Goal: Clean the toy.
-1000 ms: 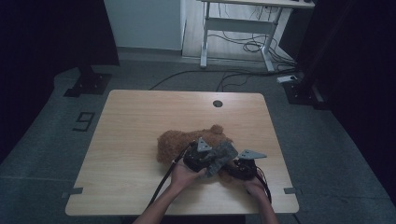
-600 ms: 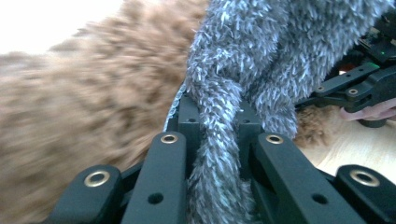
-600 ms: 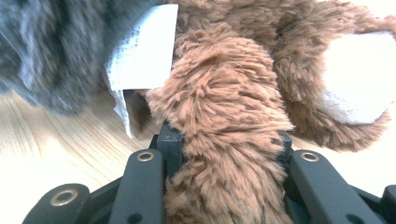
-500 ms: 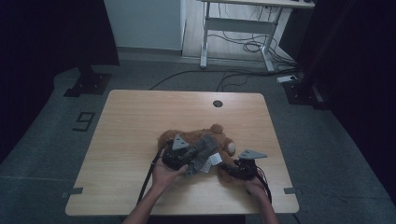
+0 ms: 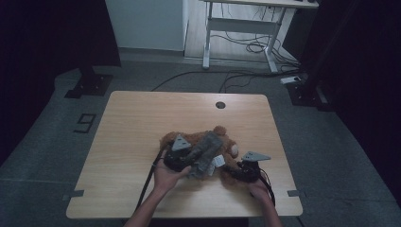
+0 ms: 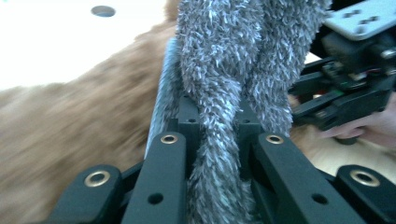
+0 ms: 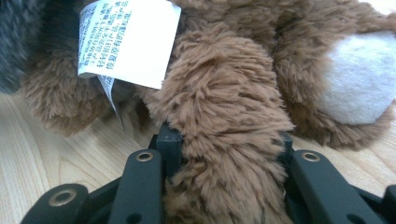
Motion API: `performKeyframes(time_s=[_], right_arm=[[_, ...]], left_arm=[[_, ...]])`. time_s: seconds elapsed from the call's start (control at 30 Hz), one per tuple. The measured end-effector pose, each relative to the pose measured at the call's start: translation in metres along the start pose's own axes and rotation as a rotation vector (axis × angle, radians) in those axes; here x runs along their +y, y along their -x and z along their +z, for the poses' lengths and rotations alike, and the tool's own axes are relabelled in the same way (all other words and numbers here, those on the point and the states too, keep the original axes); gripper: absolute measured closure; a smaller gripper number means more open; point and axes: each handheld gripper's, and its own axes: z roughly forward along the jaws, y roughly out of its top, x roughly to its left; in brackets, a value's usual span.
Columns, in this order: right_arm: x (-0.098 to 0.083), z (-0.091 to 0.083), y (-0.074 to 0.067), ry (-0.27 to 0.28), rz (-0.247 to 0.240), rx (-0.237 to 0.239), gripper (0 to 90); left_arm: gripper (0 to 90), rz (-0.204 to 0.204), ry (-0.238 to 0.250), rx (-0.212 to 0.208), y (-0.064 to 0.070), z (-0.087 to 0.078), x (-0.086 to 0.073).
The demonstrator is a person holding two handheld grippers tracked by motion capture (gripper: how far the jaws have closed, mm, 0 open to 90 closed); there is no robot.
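Observation:
A brown teddy bear (image 5: 229, 141) lies on the wooden table (image 5: 137, 123), right of its middle. A grey fuzzy cloth (image 5: 206, 150) lies stretched across the bear. My left gripper (image 5: 193, 159) is shut on one end of this cloth; in the left gripper view the grey pile (image 6: 219, 88) runs up from between the jaws of the left gripper (image 6: 217, 137), over brown fur (image 6: 70, 140). My right gripper (image 5: 231, 171) is shut on a brown limb (image 7: 224, 107) of the bear, beside a white sewn-in label (image 7: 126, 39) and a pale paw patch (image 7: 364, 84).
A round cable hole (image 5: 220, 105) sits near the table's far edge. Beyond the table stand a white desk frame (image 5: 246, 28) and loose cables (image 5: 255, 47) on the floor. A "9" mark (image 5: 85, 123) is on the floor at left.
My left gripper has moved left and slightly up with the grey cloth, pulling it out longer over the bear. The right gripper has stayed put on the limb.

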Motion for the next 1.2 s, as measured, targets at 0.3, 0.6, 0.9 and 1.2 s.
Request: performKeyframes(time_s=[0.3, 0.6, 0.9, 1.2], right_arm=[[0.0, -0.001, -0.001, -0.003, -0.012, 0.001, 61.4], [0.0, -0.001, 0.0, -0.009, -0.01, 0.004, 61.4], [0.0, 0.0, 0.001, -0.007, 0.001, 0.008, 61.5], [0.0, -0.001, 0.001, -0.006, 0.011, 0.013, 61.5]], left_arm=[[78.3, 0.07, -0.126, -0.029, 0.033, 0.062, 0.009], [78.2, 0.042, -0.1, 0.002, 0.011, 0.044, 0.002], [78.2, -0.029, -0.017, 0.148, -0.037, -0.014, -0.003], [78.1, -0.164, 0.059, 0.231, -0.092, -0.068, -0.025]])
